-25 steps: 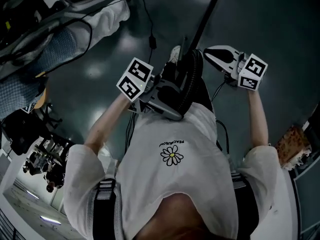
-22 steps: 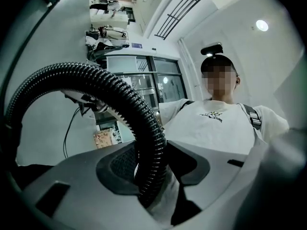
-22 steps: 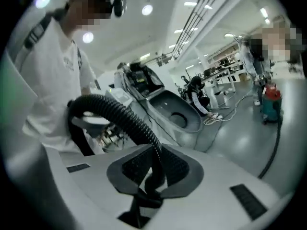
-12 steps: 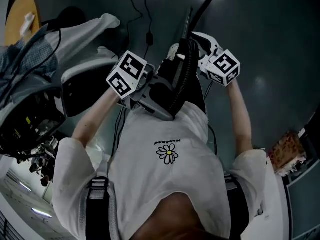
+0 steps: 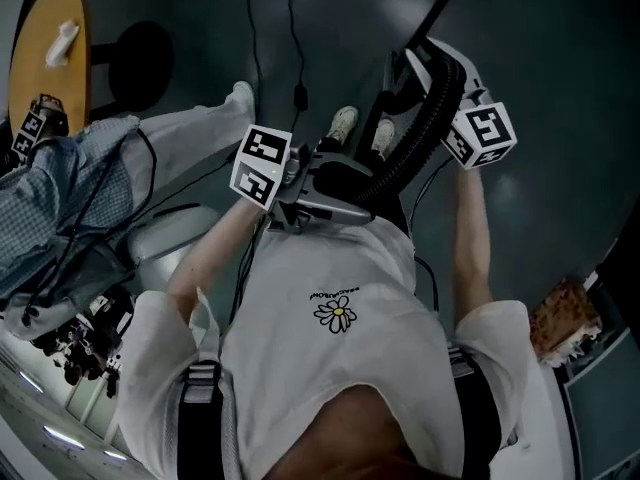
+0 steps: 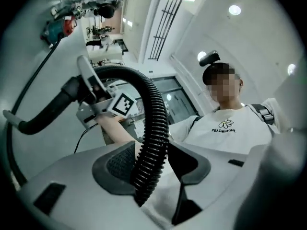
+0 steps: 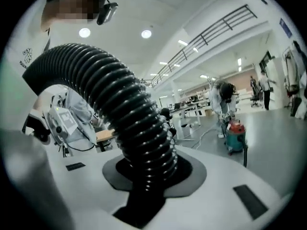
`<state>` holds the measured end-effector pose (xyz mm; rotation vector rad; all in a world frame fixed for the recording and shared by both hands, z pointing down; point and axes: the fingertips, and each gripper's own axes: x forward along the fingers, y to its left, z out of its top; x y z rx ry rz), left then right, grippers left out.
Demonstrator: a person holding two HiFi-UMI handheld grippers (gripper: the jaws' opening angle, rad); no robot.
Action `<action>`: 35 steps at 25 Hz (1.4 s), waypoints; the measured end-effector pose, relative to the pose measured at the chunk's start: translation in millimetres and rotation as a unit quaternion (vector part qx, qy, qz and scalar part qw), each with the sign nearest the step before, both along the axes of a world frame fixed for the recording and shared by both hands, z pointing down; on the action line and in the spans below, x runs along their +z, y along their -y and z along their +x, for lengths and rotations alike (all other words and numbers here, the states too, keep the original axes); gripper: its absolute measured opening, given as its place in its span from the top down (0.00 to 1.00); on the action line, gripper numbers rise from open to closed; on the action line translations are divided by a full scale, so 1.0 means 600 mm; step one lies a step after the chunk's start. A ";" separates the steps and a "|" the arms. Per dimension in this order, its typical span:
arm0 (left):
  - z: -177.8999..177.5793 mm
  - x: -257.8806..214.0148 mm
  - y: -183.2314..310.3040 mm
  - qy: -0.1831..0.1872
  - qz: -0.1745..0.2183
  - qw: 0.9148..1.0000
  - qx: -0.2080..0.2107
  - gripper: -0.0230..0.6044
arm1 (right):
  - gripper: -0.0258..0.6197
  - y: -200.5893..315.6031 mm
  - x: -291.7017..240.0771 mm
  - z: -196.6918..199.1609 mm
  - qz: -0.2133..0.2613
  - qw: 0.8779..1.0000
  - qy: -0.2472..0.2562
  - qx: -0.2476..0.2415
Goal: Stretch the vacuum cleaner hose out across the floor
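Observation:
The black ribbed vacuum hose [image 5: 415, 138] runs between my two grippers in front of my chest. My left gripper [image 5: 345, 183] has the hose [image 6: 153, 128] between its dark pads [image 6: 117, 164]; its jaws are easing open a little while the pads still touch the ribs. Farther out and to the right, my right gripper [image 5: 432, 68] is closing its jaws around the hose [image 7: 129, 114], which fills the gap. From there a black rigid tube [image 5: 440, 3] carries on over the dark floor.
Another person in a blue checked shirt [image 5: 55, 193] stands at the left beside a round wooden table [image 5: 45, 48]. Thin cables [image 5: 295, 28] trail over the floor ahead of my shoes [image 5: 343, 123]. A teal vacuum canister [image 7: 235, 135] stands in the hall.
The right gripper, which was empty beside the hose, has come onto it and moved up and to the right, so a longer stretch of hose spans the grippers. The head view has swung left.

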<state>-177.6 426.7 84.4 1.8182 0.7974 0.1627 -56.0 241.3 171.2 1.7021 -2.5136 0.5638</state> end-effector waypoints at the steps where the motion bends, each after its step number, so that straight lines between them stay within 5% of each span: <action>1: -0.005 0.011 0.005 -0.010 -0.004 1.000 -0.011 0.66 | 0.75 0.000 -0.014 0.006 0.012 1.000 -0.021 -0.001; 5: -0.055 0.004 0.003 -0.099 -0.033 0.994 -0.023 0.65 | 0.76 -0.026 -0.047 -0.025 0.075 0.991 -0.111 -0.015; 7: -0.061 -0.047 0.054 -0.178 -0.116 0.975 -0.062 0.65 | 0.76 -0.043 -0.077 -0.027 0.117 0.980 -0.159 -0.013; 9: -0.028 -0.069 0.127 -0.201 -0.175 0.958 -0.109 0.65 | 0.76 -0.061 -0.108 -0.014 0.140 0.969 -0.204 0.005; 10: 0.002 -0.061 0.149 -0.179 -0.164 0.962 -0.123 0.65 | 0.76 -0.071 -0.124 -0.008 0.145 0.964 -0.223 0.017; 13: 0.087 -0.022 0.141 -0.088 -0.044 0.988 -0.117 0.65 | 0.76 -0.116 -0.174 -0.006 0.156 0.949 -0.271 0.045; 15: 0.124 -0.003 0.116 -0.034 -0.054 0.992 -0.107 0.65 | 0.76 -0.158 -0.203 -0.035 0.165 0.940 -0.294 0.043; 17: 0.140 0.030 0.083 0.017 -0.170 0.980 -0.104 0.65 | 0.76 -0.209 -0.218 -0.084 0.169 0.933 -0.316 0.025; 20: 0.118 0.074 0.002 0.059 -0.352 0.928 -0.105 0.65 | 0.76 -0.305 -0.211 -0.143 0.156 0.922 -0.355 -0.021; 22: 0.094 0.112 -0.062 0.094 -0.386 0.909 -0.126 0.65 | 0.76 -0.381 -0.202 -0.172 0.156 0.922 -0.351 -0.040; 25: 0.062 0.196 -0.145 0.162 -0.369 0.903 -0.152 0.65 | 0.76 -0.469 -0.166 -0.243 0.161 0.927 -0.329 -0.081; 28: 0.018 0.247 -0.195 0.196 -0.349 0.907 -0.132 0.65 | 0.76 -0.492 -0.116 -0.292 0.149 0.934 -0.307 -0.106; 32: -0.040 0.250 -0.322 0.234 -0.312 0.917 -0.080 0.65 | 0.76 -0.557 -0.144 -0.286 0.162 0.975 -0.150 -0.024; 35: -0.052 0.268 -0.385 0.266 -0.307 0.912 -0.062 0.65 | 0.76 -0.592 -0.171 -0.289 0.180 0.977 -0.112 -0.014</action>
